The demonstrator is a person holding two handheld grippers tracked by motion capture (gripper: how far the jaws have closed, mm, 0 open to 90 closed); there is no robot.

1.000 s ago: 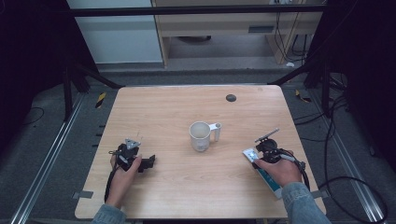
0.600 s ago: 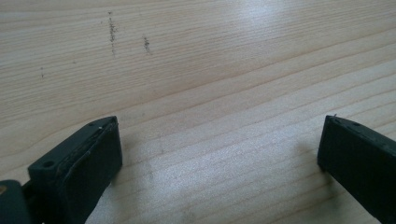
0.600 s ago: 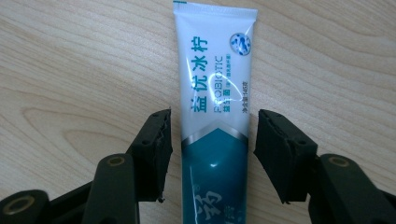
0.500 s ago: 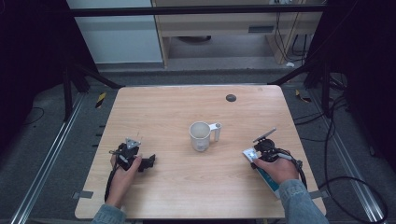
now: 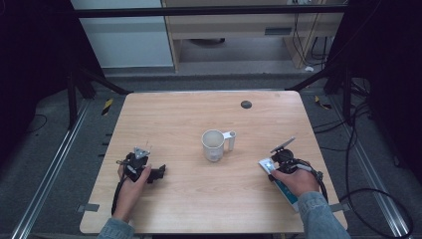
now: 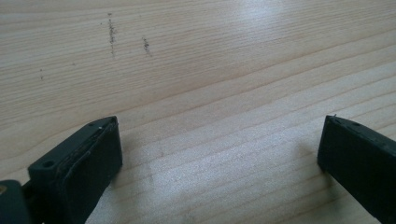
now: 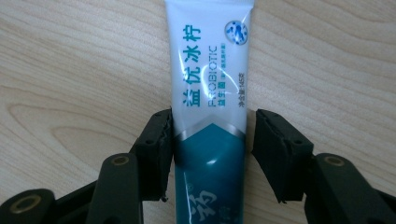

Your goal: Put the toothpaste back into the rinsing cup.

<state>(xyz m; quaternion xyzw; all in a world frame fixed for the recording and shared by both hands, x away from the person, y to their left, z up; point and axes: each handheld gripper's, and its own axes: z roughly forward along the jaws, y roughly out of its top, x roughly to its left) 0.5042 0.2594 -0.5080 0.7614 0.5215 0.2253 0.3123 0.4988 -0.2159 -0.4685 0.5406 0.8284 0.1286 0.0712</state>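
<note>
A white and teal toothpaste tube lies flat on the wooden table, near its right edge in the high view. My right gripper straddles it about mid-length. Its jaws have just been closing; the left pad touches the tube and a thin gap shows at the right pad. In the high view this right gripper sits under a hand. My left gripper rests on the table at the front left, open, with bare wood between its jaws.
A white mug stands upright mid-table, handle to the right. A small dark round object lies near the far edge. Dark frame posts and cables surround the table.
The right hand has shifted slightly on the tube. The left hand, mug and tube have stayed where they were.
</note>
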